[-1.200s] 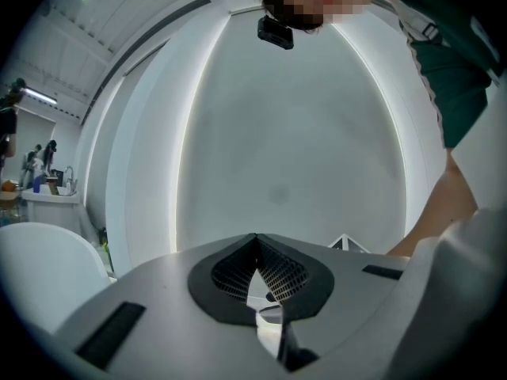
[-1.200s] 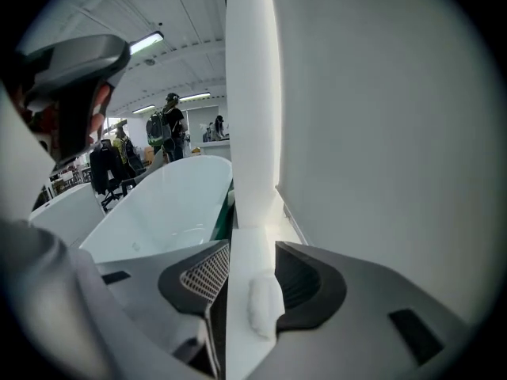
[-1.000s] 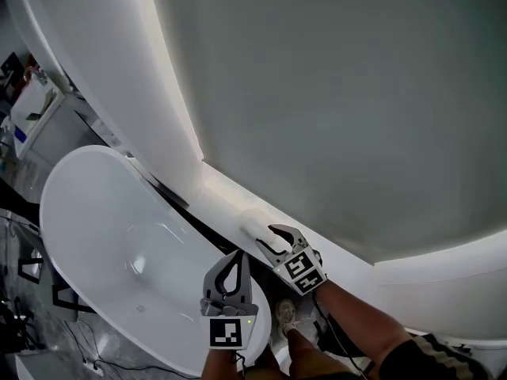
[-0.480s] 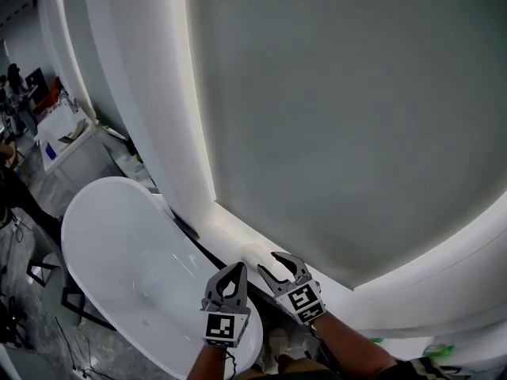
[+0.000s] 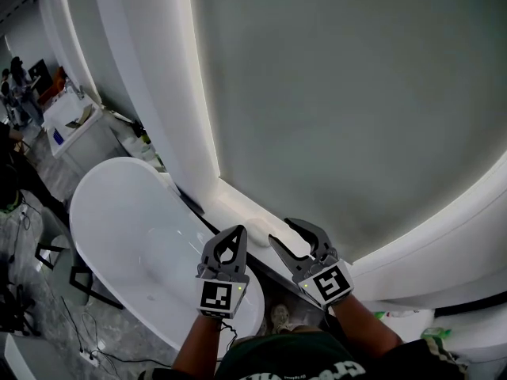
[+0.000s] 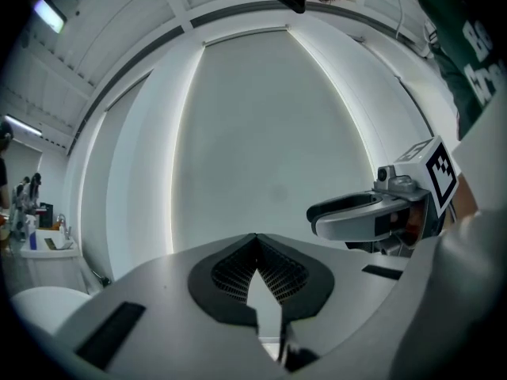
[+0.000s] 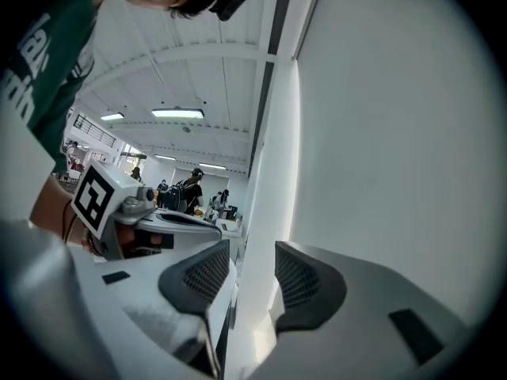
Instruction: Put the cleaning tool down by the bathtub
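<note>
white bathtub (image 5: 119, 236), grey wall (image 5: 341, 93), black-and-white marker cube (image 5: 218, 295), green shirt (image 5: 285, 362)

The grey two-jaw right gripper (image 7: 252, 253) is seen at 6 o'clock, its dark ribbed pads (image 7: 305, 279) held apart with nothing gripped between them. A white lit wall column (image 7: 273, 133) is framed in the gap. The grey left gripper (image 7: 207, 225) is seen at 9 o'clock.

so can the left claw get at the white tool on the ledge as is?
Probably not cleanly. The right claw, jaws open, seems to straddle the white tool on the ledge, blocking that side. The left claw is shut, close beside it over the bathtub end.
</note>
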Motion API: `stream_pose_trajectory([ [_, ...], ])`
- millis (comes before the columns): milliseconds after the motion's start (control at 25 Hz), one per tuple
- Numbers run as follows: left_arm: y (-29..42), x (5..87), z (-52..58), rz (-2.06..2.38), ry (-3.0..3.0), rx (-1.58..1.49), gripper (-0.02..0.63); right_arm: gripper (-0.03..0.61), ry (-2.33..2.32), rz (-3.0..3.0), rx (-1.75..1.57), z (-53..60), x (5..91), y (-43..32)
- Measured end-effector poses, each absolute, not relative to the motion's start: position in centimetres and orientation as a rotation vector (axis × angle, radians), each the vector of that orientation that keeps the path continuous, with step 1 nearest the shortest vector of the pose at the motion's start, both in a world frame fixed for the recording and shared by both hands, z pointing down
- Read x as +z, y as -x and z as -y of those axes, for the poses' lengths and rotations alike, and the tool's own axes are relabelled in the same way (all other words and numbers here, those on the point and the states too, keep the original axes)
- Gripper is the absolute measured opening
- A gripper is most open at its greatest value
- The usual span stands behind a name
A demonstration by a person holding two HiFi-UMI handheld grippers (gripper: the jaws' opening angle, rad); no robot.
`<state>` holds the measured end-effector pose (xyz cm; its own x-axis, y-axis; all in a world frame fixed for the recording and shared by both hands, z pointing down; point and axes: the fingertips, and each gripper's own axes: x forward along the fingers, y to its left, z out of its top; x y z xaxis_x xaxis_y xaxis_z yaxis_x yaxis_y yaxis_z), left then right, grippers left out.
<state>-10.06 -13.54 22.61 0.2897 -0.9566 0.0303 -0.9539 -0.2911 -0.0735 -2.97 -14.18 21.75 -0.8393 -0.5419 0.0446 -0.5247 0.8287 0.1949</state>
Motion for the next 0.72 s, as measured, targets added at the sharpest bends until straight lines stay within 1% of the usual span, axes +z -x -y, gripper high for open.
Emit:
stream_pose_trajectory([
  [240,9.8,19.2,12.9,-1.779,2.473,-0.044,0.009,0.184,-0.914,3.037,-0.271,12.7,17.7,1.9],
  [440,8.9,16.6,11.6,-1.727,2.475,-0.014,0.009,0.184,-0.902,3.024,-0.237,11.6,17.6,0.8],
  [640,8.0,16.4,10.4,-1.681,2.476,-0.026,0.009,0.183,-0.903,3.036,-0.273,11.3,17.2,0.9],
  [680,7.9,16.5,10.3,-1.678,2.480,-0.030,0.009,0.139,-0.889,3.034,-0.289,11.0,17.1,0.9],
  [720,7.8,16.5,10.2,-1.675,2.485,-0.033,0.009,0.014,-0.868,3.030,-0.306,10.6,17.0,0.9],
])
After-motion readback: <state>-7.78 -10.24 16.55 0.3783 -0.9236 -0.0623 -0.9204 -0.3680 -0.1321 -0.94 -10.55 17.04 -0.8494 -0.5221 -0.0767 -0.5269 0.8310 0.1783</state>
